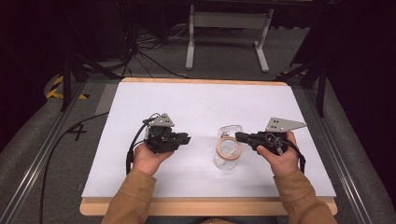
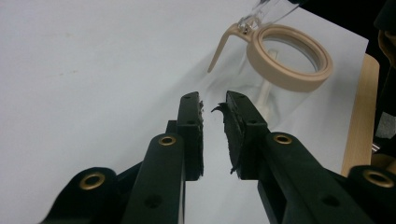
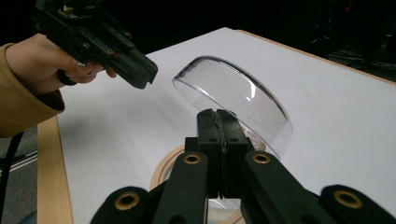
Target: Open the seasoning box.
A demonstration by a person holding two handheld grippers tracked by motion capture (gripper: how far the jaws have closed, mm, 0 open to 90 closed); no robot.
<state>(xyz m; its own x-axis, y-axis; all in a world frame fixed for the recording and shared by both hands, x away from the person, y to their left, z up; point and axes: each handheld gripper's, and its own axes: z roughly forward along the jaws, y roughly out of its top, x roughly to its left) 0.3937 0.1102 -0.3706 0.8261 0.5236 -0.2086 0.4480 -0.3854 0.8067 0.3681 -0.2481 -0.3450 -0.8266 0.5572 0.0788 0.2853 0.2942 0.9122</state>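
High view: clear glass jar (image 1: 227,154) with tan ring (image 1: 229,148) stands on the white table sheet (image 1: 201,102), right of centre, lid (image 1: 230,129) hinged open. Right gripper (image 1: 241,136) reaches in from the right, tip touching the lid. Left gripper (image 1: 186,138) hangs just left of the jar, apart from it.

Right gripper view: jaws pressed together at the clear lid (image 3: 238,100); whether they pinch its edge, cannot tell.

Left gripper view: jaws slightly spread, nothing between; pads (image 2: 232,135) ragged. Jar (image 2: 280,79) just ahead.
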